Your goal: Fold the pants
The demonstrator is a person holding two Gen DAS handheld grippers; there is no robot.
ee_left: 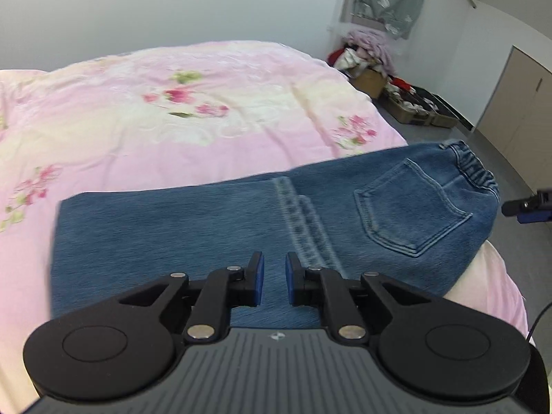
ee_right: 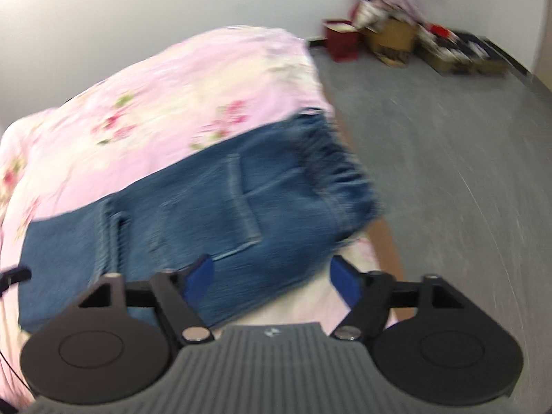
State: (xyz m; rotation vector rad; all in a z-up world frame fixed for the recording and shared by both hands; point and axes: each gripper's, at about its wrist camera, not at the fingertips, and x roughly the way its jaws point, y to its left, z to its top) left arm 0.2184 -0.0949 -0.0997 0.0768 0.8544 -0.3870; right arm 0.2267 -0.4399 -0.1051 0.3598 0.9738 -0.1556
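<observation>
Left gripper [ee_left: 275,277]: closest to you in the left wrist view. Your jaws stand narrow, with a small gap between the blue pads. Nothing is pinched in that gap. Denim shows behind it.

Right gripper [ee_right: 271,277]: closest to you in the right wrist view. Your jaws stand wide apart and hold nothing. Only one dark tip of this gripper shows at the far right edge of the left wrist view.

Pants [ee_left: 241,227]: blue jeans lying flat on the bed, folded so one layer lies over another. A back pocket [ee_left: 410,210] faces up. The gathered elastic waistband [ee_left: 474,169] sits at the bed's right edge, toward the floor. The lower part of the jeans is hidden behind your left gripper's body.

Bed [ee_left: 172,110]: covered by a pink quilt with a flower print. It fills most of the left side of both views, and its near and left edges are cut off.

Floor [ee_right: 448,120]: grey, to the right of the bed.

Clutter [ee_left: 372,65]: boxes and heaped cloth against the far wall. Too small and soft to name piece by piece.

Sharpness: the right wrist view is heavily smeared, so seams and edges of the jeans are hard to read there.

Cable [ee_left: 538,321]: thin and dark, at the right edge, cut off at both ends.
</observation>
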